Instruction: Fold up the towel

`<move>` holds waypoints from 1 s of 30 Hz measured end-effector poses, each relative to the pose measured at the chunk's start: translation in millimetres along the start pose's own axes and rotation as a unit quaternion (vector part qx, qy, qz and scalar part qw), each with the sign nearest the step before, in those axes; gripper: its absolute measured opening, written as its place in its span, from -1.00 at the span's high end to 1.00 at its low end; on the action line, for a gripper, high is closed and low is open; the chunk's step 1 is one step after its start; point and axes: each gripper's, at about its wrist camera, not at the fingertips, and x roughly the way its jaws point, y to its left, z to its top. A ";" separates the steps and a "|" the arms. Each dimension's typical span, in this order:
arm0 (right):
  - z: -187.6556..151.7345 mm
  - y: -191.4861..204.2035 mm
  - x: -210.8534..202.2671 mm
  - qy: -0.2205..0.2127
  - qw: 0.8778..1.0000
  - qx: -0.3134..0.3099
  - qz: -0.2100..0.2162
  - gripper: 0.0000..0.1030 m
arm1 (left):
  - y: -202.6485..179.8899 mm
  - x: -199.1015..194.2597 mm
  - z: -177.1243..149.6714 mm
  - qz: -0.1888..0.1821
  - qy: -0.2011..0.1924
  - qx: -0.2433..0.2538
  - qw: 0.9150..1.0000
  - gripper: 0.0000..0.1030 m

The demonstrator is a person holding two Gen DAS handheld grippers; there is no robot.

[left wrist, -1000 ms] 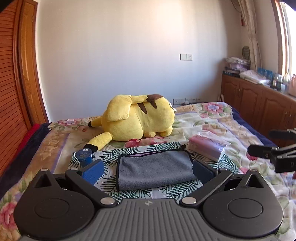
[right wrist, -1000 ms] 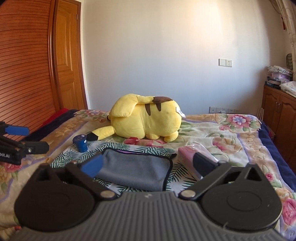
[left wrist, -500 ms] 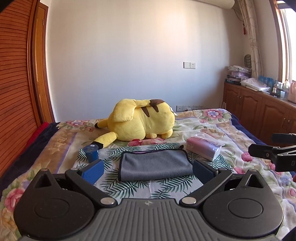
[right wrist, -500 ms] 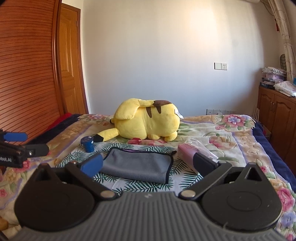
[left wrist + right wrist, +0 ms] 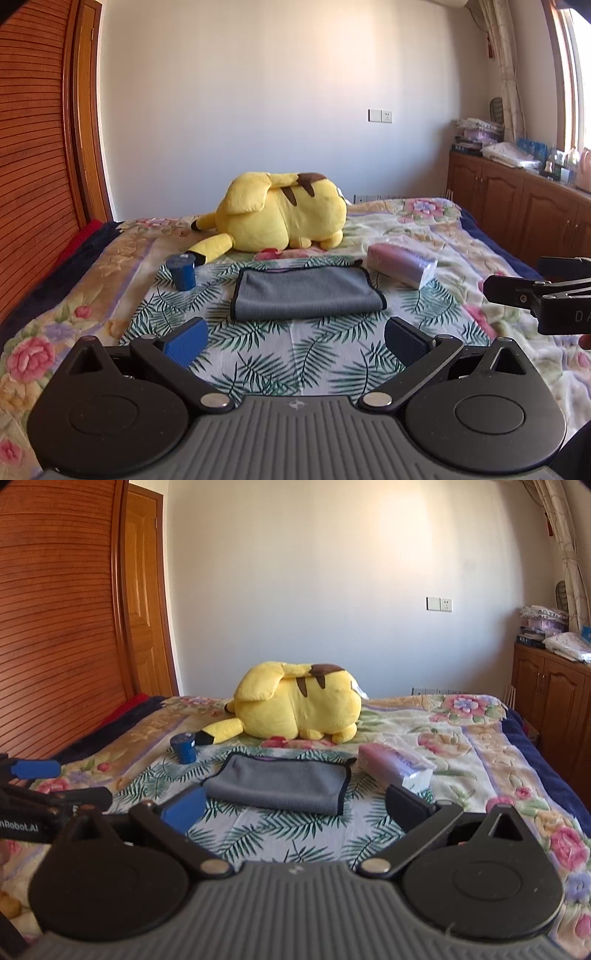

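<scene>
Towel (image 5: 304, 293) first: it's grey with a dark trim, folded into a flat rectangle, and it lies on the leaf-print cloth (image 5: 288, 354) spread over the bed (image 5: 436, 221). From the right wrist view the towel (image 5: 280, 781) shows a thick folded edge at its near left side. Just to its left stands a small blue cup (image 5: 181, 271), upright, apart from the towel. To the towel's right lies a pink tissue pack (image 5: 402, 264), close to the towel's far corner; I cannot tell whether they touch. Behind all three a yellow plush (image 5: 280, 214) lies on its side on the flowered quilt, its tail tip near the cup. The left hand-held gripper (image 5: 295, 341) hangs in front of the towel with its blue pads spread wide, gripping nothing. The right hand-held gripper (image 5: 295, 808) is likewise spread apart and empty, near the towel's front edge but off it. Along the right wall runs a wooden cabinet (image 5: 517, 206) with clutter on top.
</scene>
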 end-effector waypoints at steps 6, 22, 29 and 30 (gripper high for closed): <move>-18.7 1.4 2.6 0.010 1.000 0.006 -0.001 -1.00 | -0.3 2.1 -22.3 0.007 0.009 0.005 1.000 -0.69; -53.0 10.2 0.5 0.022 1.000 0.009 -0.002 -1.00 | 5.3 7.1 -58.9 0.016 0.015 0.001 1.000 -0.69; -60.4 9.7 3.0 0.025 1.000 0.005 -0.011 -1.00 | 7.8 10.7 -66.3 0.015 0.014 -0.010 1.000 -0.69; -62.2 9.8 3.7 0.026 1.000 0.003 -0.013 -1.00 | 8.2 11.7 -66.5 0.015 0.013 -0.009 1.000 -0.69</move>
